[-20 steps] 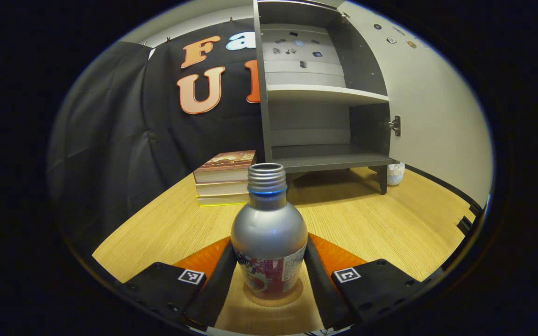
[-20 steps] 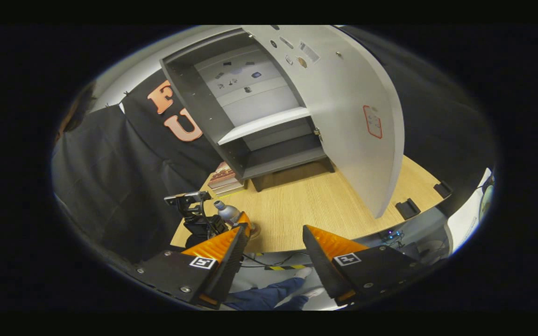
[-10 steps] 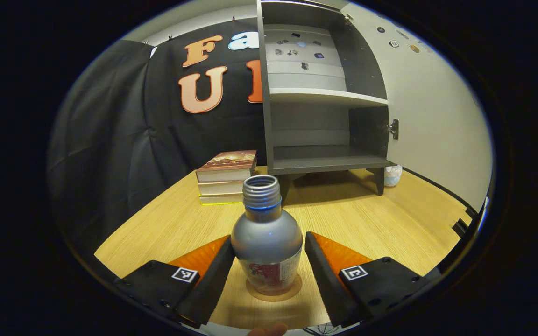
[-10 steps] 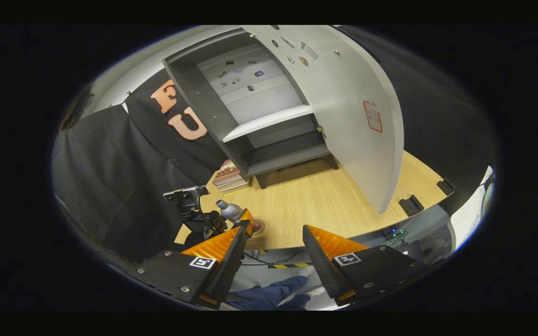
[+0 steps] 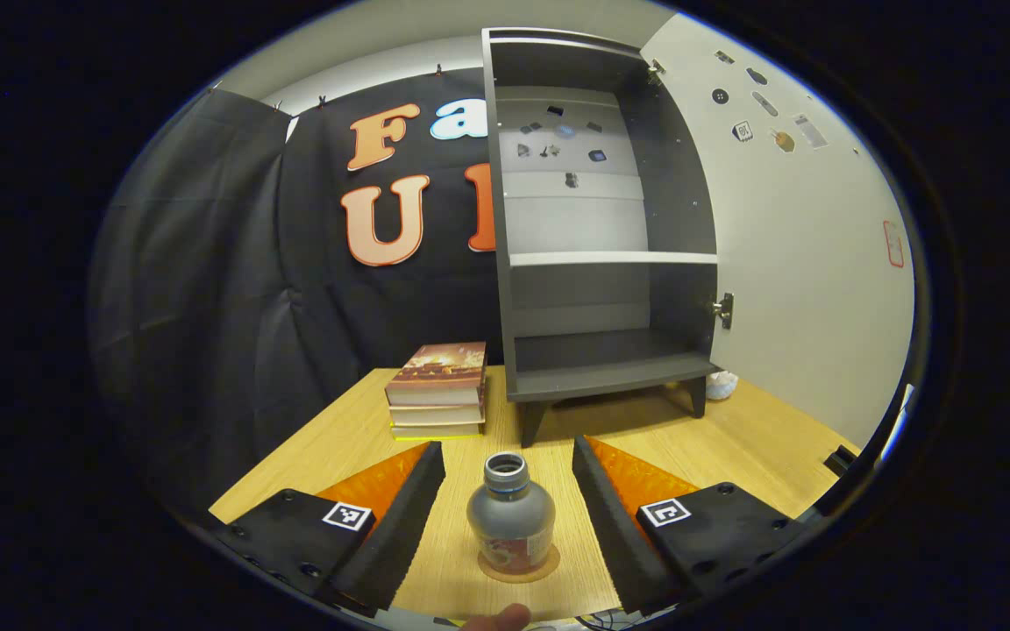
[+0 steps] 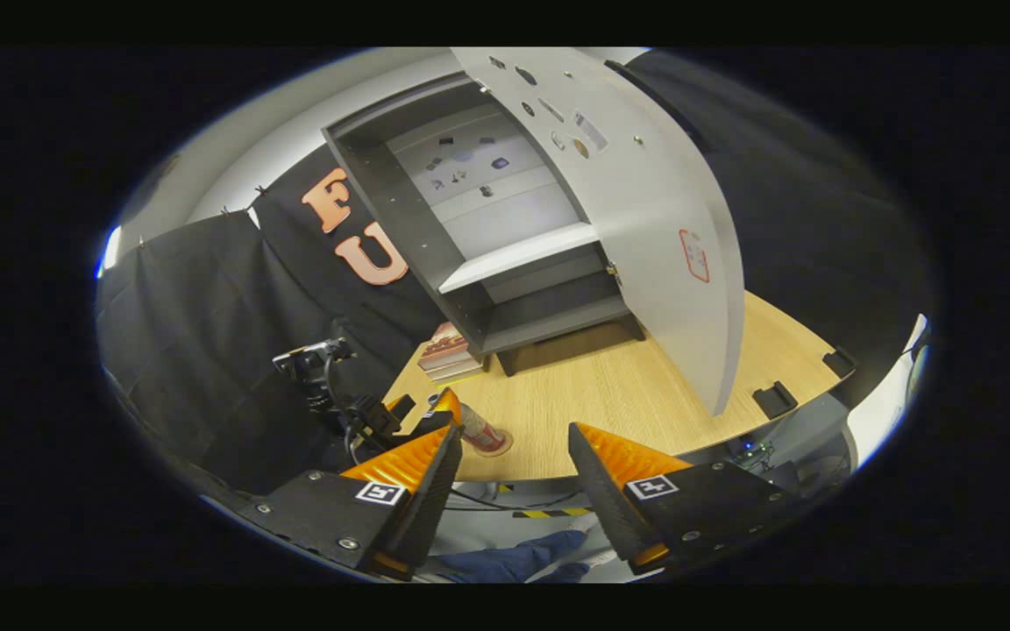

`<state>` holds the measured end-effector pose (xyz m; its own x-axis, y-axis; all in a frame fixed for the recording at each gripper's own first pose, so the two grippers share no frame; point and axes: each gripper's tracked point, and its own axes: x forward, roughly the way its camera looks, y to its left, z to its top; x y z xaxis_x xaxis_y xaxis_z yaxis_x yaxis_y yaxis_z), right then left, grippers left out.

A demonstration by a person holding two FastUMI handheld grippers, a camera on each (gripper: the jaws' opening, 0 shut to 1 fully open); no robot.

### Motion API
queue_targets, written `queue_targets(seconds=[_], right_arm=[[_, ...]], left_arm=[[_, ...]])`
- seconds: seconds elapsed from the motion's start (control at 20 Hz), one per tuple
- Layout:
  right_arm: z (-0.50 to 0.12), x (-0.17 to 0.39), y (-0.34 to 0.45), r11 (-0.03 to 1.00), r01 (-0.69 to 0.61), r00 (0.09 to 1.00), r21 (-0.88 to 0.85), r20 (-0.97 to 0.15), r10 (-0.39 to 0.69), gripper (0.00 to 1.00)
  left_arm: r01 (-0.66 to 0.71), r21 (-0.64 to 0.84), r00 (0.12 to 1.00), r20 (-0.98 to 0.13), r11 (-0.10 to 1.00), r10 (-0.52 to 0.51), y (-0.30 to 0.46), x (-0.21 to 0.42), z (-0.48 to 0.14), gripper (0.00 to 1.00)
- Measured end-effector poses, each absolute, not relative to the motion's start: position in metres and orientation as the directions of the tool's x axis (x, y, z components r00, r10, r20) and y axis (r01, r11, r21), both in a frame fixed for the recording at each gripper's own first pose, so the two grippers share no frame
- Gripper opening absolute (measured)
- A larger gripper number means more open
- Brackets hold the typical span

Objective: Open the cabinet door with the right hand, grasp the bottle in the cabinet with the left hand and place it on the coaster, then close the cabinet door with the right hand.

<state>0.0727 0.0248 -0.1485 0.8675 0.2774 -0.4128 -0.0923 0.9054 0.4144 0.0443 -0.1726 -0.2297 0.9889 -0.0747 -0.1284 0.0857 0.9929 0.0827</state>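
Left gripper (image 5: pixel 505 491) has backed off since a second ago, when its fingers hugged the bottle (image 5: pixel 510 526); jaws now spread wide, fingers apart from it, nothing held. Bottle stands upright on the coaster (image 5: pixel 519 565), at the near counter (image 5: pixel 733 438) edge, 6 o'clock in the left gripper view. Right gripper (image 6: pixel 505 464) hangs off the counter's near edge, jaws open and empty, well apart from the cabinet door (image 6: pixel 645 219), which is swung open at 1 o'clock. Cabinet (image 5: pixel 597 263) shelves look bare.

Handling guess: metal bottle, no cap, stiff, probably light and slick; the rounded shoulder narrows upward, so hold the label band low. Door is a rigid flat panel; push its free edge.

Counter is pale wood grain, flat. Books (image 5: pixel 437 390) are stacked just left of the cabinet, a small white object (image 5: pixel 720 384) sits by its right leg.
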Motion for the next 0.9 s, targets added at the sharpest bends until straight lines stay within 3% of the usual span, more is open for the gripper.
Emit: queue_targets(seconds=[0.55,0.9], right_arm=[[-0.010,0.083,-0.079,0.960,-0.104,0.984,0.260,-0.116,0.138,0.76],[0.020,0.110,-0.172,0.988,-0.016,0.999,0.156,-0.039,0.023,0.76]], left_arm=[[0.214,-0.009,0.975,-0.063,0.977,-0.214,-0.215,-0.010,-0.109,0.95],[0.191,0.010,0.978,-0.093,0.982,-0.189,-0.196,-0.011,-0.092,0.95]])
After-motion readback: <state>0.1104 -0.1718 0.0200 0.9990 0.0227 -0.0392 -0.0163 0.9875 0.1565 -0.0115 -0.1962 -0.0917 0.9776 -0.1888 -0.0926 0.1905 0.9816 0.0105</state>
